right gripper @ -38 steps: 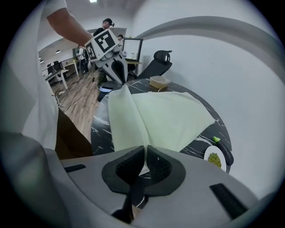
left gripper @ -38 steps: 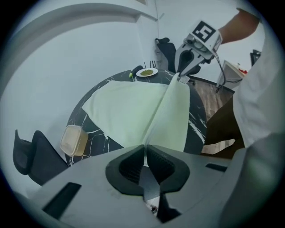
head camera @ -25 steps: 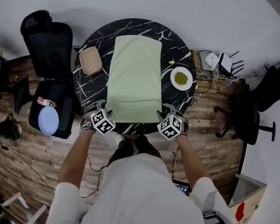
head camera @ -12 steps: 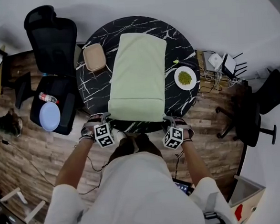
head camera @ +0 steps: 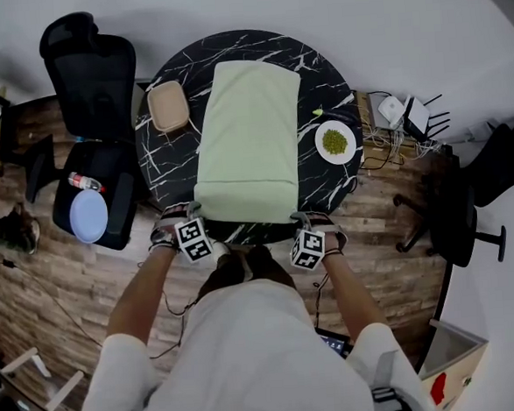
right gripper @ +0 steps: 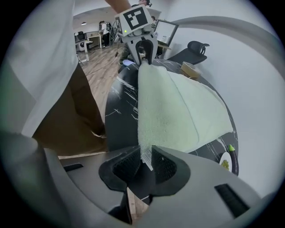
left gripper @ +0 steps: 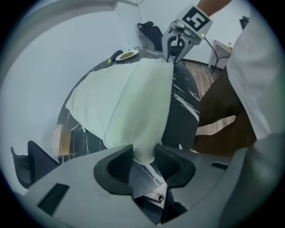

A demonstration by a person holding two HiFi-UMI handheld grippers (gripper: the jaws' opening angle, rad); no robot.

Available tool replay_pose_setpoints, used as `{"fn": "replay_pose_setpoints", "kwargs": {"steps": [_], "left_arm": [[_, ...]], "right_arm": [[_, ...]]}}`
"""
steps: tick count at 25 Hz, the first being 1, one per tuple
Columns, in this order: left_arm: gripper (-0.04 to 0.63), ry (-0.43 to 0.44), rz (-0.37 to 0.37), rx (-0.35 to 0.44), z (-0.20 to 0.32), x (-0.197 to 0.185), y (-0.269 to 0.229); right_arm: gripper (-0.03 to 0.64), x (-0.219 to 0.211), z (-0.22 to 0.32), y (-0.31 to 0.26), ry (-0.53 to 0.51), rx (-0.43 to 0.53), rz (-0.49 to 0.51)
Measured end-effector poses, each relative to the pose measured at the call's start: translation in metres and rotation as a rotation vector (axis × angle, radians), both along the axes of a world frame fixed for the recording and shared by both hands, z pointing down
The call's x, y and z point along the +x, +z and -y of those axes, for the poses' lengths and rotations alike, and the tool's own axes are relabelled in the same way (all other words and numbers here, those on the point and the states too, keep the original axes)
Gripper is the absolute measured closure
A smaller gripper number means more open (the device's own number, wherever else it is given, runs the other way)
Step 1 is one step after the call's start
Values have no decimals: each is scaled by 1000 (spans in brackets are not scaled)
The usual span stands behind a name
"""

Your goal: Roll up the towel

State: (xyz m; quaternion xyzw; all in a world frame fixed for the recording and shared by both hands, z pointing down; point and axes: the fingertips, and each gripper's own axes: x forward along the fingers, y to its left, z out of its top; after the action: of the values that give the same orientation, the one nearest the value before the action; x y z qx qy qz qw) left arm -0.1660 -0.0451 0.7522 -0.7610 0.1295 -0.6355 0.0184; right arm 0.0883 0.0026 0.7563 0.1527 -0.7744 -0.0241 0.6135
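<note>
At 6 o'clock on the table (head camera: 330, 186): the left gripper (head camera: 193, 213) and the right gripper (head camera: 300, 218) stand at the two near corners of the towel (head camera: 248, 139), both pointing steeply down.
Towel's place: pale green, spread flat on the round black marble top. Its length runs from 6 o'clock up to 12 o'clock, and its near short edge lies right at the rim.
Left tongs: the jaws have just been closing. The near-left corner fills the gap between the pads, so they are clenched on the cloth.
Right tongs: the jaws have likewise just been closing. The near-right corner, with its sewn tag, is pinched between the pads.
Neighbours: a tan lidded box (head camera: 168, 110) at 10 o'clock and a white plate (head camera: 333, 142) of green bits at 3 o'clock, each beside a long edge but clear of the towel.
Step in hand: by my reading, securing both corners to start the first turn of the roll.
Doing it well: raise both corners only slightly and turn them over toward 12 o'clock together. Make the first turn small and tight. Keep the grippers as far apart as the towel is wide, so the edge stays taut and square.
Watch for: uneven pace, which would cone the roll. The right pads may also be biting more tag than terry.
</note>
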Motion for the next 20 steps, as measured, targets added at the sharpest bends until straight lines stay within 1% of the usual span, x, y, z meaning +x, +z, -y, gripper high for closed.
{"fn": "replay_pose_setpoints", "kwargs": {"steps": [1,3,5,8,11,13,16,20], "left_arm": [[481,-4,2,10,3,0,-1],[535,-15,-3,34,7,2,-4],[549,-27,-20,54,11,4,-9],[578,-27,-30,63,11,3,-13],[580,-29,-30,57,6,-1,-12],[580,-19,-34,41,0,-1,-12],[580,23,-33,-7,-18,-1,-12],[580,82,-35,-95,-54,-4,-17]], "right_arm": [[567,1,1,2,9,5,-10],[592,3,2,3,36,10,-12],[603,5,1,2,61,16,-5],[606,6,-1,-1,98,18,12],[607,4,-5,-6,113,15,25],[607,4,-9,-11,124,6,34],[607,4,-24,-20,126,-32,42],[607,1,-59,-28,96,-142,51]]}}
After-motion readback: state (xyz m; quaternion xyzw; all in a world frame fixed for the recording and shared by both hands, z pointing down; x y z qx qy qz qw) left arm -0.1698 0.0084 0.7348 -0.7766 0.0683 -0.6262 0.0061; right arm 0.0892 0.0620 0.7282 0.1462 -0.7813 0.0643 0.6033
